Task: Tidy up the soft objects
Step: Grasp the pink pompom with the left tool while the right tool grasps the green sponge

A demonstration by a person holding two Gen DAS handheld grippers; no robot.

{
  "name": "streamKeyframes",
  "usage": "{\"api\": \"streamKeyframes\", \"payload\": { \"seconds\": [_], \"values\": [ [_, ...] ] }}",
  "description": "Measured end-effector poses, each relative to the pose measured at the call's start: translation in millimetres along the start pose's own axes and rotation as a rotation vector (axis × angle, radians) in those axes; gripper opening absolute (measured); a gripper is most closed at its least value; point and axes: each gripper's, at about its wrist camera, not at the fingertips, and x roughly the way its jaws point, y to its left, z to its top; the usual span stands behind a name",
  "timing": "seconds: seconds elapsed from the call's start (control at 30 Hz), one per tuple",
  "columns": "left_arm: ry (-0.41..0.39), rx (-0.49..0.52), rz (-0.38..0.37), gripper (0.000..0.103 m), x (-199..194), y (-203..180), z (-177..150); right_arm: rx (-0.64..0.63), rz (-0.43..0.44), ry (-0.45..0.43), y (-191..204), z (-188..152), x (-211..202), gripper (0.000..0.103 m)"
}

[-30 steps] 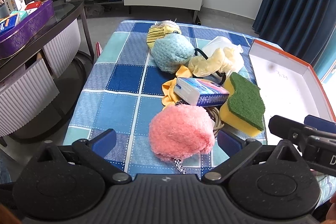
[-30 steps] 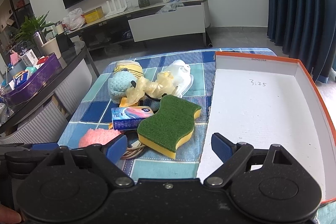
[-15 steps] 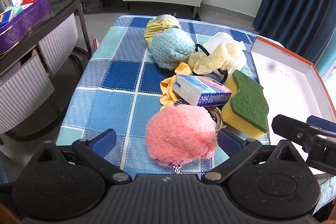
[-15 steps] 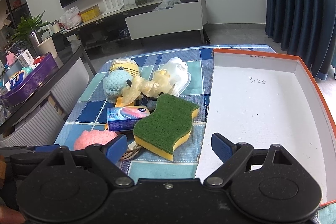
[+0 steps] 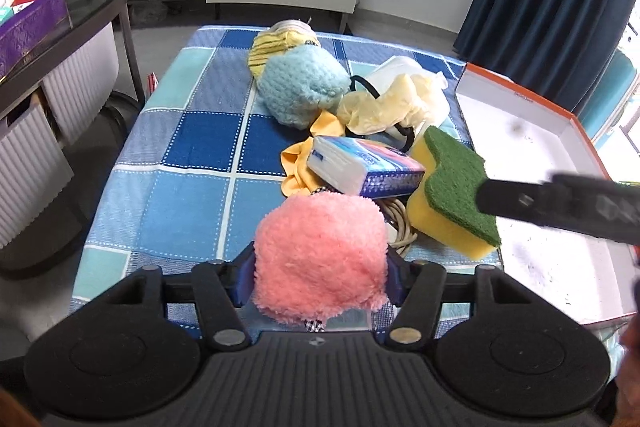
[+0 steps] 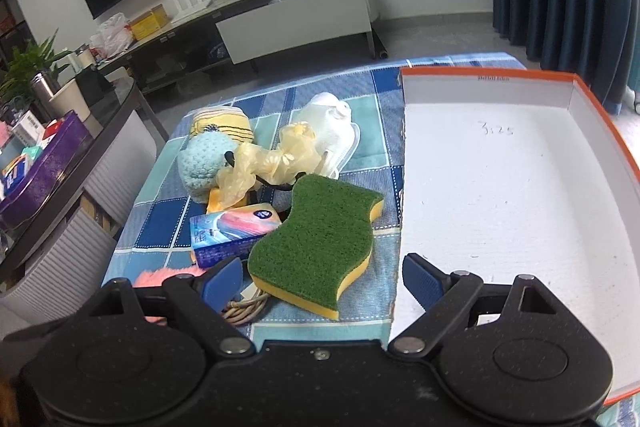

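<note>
My left gripper (image 5: 320, 277) is shut on a fluffy pink ball (image 5: 320, 259) at the near edge of the blue checked tablecloth (image 5: 192, 155). Behind it lie a tissue pack (image 5: 366, 167), a green-and-yellow sponge (image 5: 452, 195), a light blue knitted ball (image 5: 300, 87), a yellow striped soft toy (image 5: 276, 45), yellowish gloves (image 5: 384, 105) and a yellow cloth (image 5: 298, 163). My right gripper (image 6: 322, 277) is open and empty, just in front of the sponge (image 6: 316, 247). Its arm shows blurred in the left wrist view (image 5: 560, 207). An orange-rimmed white box (image 6: 520, 187) stands to the right.
A coiled beige cable (image 6: 246, 307) lies under the sponge's near corner. A white face mask (image 6: 332, 127) and a black hair tie (image 5: 404, 139) lie in the pile. A dark side table with a purple tray (image 5: 28, 27) stands left of the table.
My left gripper has moved forward and closed on the pink ball. My right gripper has moved closer to the sponge, staying open.
</note>
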Motion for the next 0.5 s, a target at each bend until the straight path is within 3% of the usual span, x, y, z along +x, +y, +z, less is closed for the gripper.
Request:
{"api": "streamKeyframes", "payload": {
  "seconds": [0.2, 0.37, 0.5],
  "values": [
    [-0.016, -0.026, 0.000, 0.061, -12, 14, -1, 0.130, -0.049, 0.054, 2, 17, 28, 0.102],
    [-0.035, -0.038, -0.009, 0.061, -19, 20, 3, 0.156, -0.101, 0.105, 1, 26, 52, 0.102],
    [-0.042, -0.040, -0.015, 0.061, -20, 21, 3, 0.160, -0.076, 0.140, -1, 27, 60, 0.101]
  ]
}}
